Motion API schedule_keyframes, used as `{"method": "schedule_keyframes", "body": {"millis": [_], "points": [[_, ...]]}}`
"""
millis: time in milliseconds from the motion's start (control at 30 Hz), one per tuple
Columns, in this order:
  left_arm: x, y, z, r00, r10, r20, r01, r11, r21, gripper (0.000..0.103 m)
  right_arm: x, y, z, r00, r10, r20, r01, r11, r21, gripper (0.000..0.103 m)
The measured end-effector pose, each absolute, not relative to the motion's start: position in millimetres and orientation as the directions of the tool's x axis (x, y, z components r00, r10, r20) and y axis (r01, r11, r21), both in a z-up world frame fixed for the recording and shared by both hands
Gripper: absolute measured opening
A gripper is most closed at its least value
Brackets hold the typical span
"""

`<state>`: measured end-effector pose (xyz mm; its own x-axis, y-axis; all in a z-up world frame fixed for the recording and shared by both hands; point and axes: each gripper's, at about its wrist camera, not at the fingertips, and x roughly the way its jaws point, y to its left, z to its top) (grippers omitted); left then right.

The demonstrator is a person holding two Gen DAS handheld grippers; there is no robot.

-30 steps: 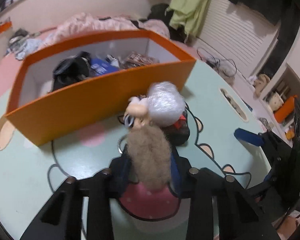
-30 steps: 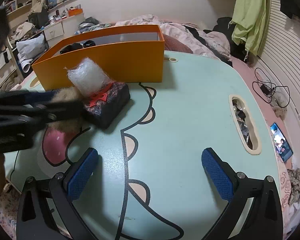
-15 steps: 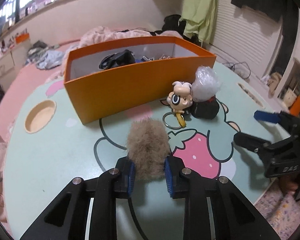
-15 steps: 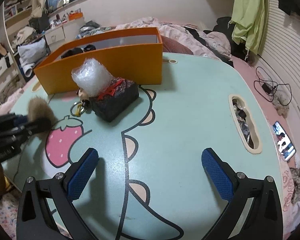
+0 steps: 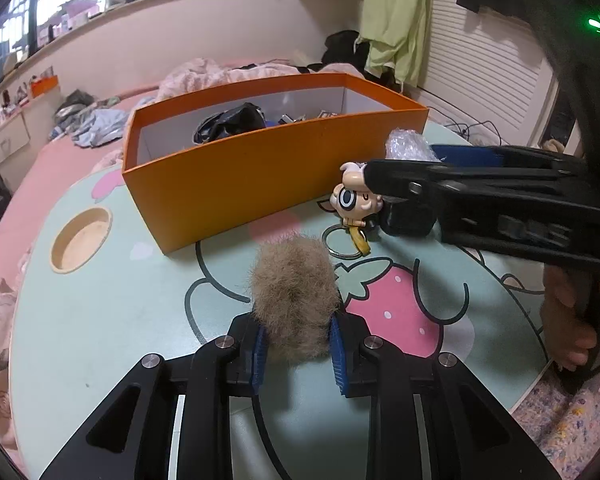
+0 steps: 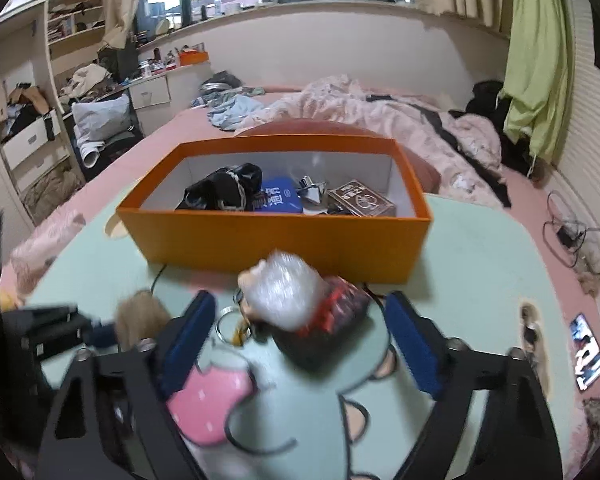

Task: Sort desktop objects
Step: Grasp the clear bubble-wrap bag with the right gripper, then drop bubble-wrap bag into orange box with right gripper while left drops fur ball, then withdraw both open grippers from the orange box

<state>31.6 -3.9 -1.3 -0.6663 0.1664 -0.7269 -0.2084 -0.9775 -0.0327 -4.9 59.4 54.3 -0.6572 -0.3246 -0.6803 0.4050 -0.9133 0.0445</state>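
Note:
My left gripper (image 5: 298, 344) is shut on a brown fur ball (image 5: 296, 292), low over the strawberry print on the table. Beyond it a cartoon figure keychain (image 5: 354, 200) lies before the orange box (image 5: 260, 176). My right gripper (image 6: 300, 336) reaches in from the right, its jaws closing. A wad of bubble wrap (image 6: 284, 292) and a dark pouch with red trim (image 6: 332, 328) stand between its blue pads (image 6: 410, 344), which do not touch them. In the left wrist view its fingers (image 5: 480, 184) hide part of the pouch (image 5: 408, 220).
The orange box (image 6: 276, 240) holds a black bag, a blue card and a brown card pack. A round hole (image 5: 80, 238) and a slot (image 6: 528, 320) are cut into the mint table. A bed lies behind; a phone (image 6: 586, 350) lies on the floor at right.
The right gripper has moved forward over the bubble wrap and pouch, and its jaws have narrowed. The left gripper drew the fur ball back from the pile, then stayed still.

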Motion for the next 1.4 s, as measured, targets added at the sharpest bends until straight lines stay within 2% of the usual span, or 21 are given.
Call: {"method": "schedule_keyframes", "body": {"millis": [33, 67, 100, 133, 400, 500, 667, 800, 833, 867, 900, 933, 967, 1000, 1033, 1067, 1133, 1167, 1267, 1400], "points": [[31.5, -4.2, -1.2, -0.666, 0.166, -0.727, -0.209, -0.977, -0.032, 0.024, -7.7, 55.9, 52.3, -0.652, -0.320, -0.687, 0.399, -0.916, 0.048, 0.060], [31.5, -4.3, -1.2, -0.666, 0.167, -0.727, -0.209, -0.977, -0.033, 0.024, -10.8, 53.3, 49.0, -0.644, -0.317, -0.696, 0.397, -0.916, 0.049, 0.052], [31.6, -4.3, -1.0, -0.666, 0.167, -0.727, -0.208, -0.978, -0.035, 0.024, -9.7, 54.5, 46.6, -0.635, -0.327, -0.700, 0.402, -0.914, 0.062, 0.035], [31.2, -5.1, -0.7, -0.666, 0.171, -0.726, -0.207, -0.978, -0.041, 0.024, -8.3, 56.2, 45.9, -0.635, -0.335, -0.696, 0.403, -0.912, 0.072, 0.030], [29.3, -10.0, 14.8, -0.669, 0.181, -0.721, -0.190, -0.979, -0.069, 0.023, 5.0, 87.1, 59.1, -0.643, -0.426, -0.636, 0.405, -0.894, 0.191, 0.030], [23.4, -12.3, 41.5, -0.698, 0.213, -0.684, -0.192, -0.975, -0.107, 0.023, 5.5, 87.7, 70.2, -0.650, -0.442, -0.618, 0.417, -0.887, 0.196, 0.030], [-6.5, -7.7, 92.5, -0.759, 0.184, -0.625, -0.179, -0.981, -0.072, 0.023, -12.9, 80.2, 92.4, -0.659, -0.452, -0.601, 0.430, -0.882, 0.192, 0.030], [-50.9, -11.8, 101.6, -0.739, 0.192, -0.646, -0.159, -0.981, -0.110, 0.024, -44.8, 68.8, 108.1, -0.665, -0.456, -0.592, 0.434, -0.880, 0.192, 0.030], [-63.2, -13.2, 98.0, -0.728, 0.179, -0.662, -0.143, -0.984, -0.109, 0.027, -49.9, 67.9, 108.0, -0.664, -0.455, -0.594, 0.435, -0.880, 0.189, 0.031], [-72.7, -14.9, 92.8, -0.716, 0.156, -0.681, -0.120, -0.988, -0.100, 0.042, -60.1, 63.3, 108.1, -0.662, -0.449, -0.600, 0.433, -0.883, 0.182, 0.031], [-80.2, -17.5, 86.6, -0.702, 0.107, -0.704, -0.073, -0.994, -0.077, 0.049, -65.9, 61.9, 106.6, -0.660, -0.445, -0.605, 0.431, -0.884, 0.180, 0.032], [-82.4, -22.7, 81.1, -0.696, 0.039, -0.717, -0.001, -0.999, -0.053, 0.063, -72.2, 59.9, 103.6, -0.650, -0.447, -0.615, 0.432, -0.883, 0.185, 0.037], [-80.1, -27.8, 78.9, -0.704, 0.025, -0.710, 0.031, -0.997, -0.065, 0.069, -78.6, 59.0, 100.0, -0.633, -0.449, -0.631, 0.435, -0.880, 0.191, 0.038], [-73.7, -33.2, 77.2, -0.722, 0.045, -0.691, 0.033, -0.994, -0.100, 0.071, -83.7, 58.7, 95.2, -0.622, -0.441, -0.647, 0.428, -0.883, 0.190, 0.044], [-64.8, -37.6, 75.7, -0.739, 0.082, -0.669, 0.015, -0.990, -0.139, 0.079, -84.9, 61.4, 91.3, -0.621, -0.434, -0.653, 0.415, -0.888, 0.196, 0.054], [-58.6, -40.8, 74.8, -0.745, 0.100, -0.660, 0.003, -0.988, -0.154, 0.088, -82.8, 67.0, 88.2, -0.632, -0.432, -0.644, 0.390, -0.895, 0.218, 0.059], [-46.7, -44.2, 73.9, -0.758, 0.094, -0.645, -0.002, -0.990, -0.142, 0.091, -71.6, 80.1, 87.7, -0.664, -0.448, -0.598, 0.364, -0.893, 0.265, 0.077], [-42.5, -43.7, 74.2, -0.763, 0.082, -0.641, 0.001, -0.992, -0.128, 0.091, -67.0, 84.4, 89.0, -0.677, -0.452, -0.581, 0.360, -0.892, 0.274, 0.081], [-27.6, -41.0, 74.9, -0.761, 0.067, -0.646, -0.009, -0.996, -0.094, 0.093, -49.5, 95.4, 94.4, -0.712, -0.444, -0.543, 0.354, -0.896, 0.268, 0.082], [-4.7, -34.7, 60.1, -0.718, 0.123, -0.685, -0.076, -0.992, -0.099, 0.097, -24.6, 107.2, 89.4, -0.690, -0.434, -0.579, 0.343, -0.901, 0.267, 0.082]]}}
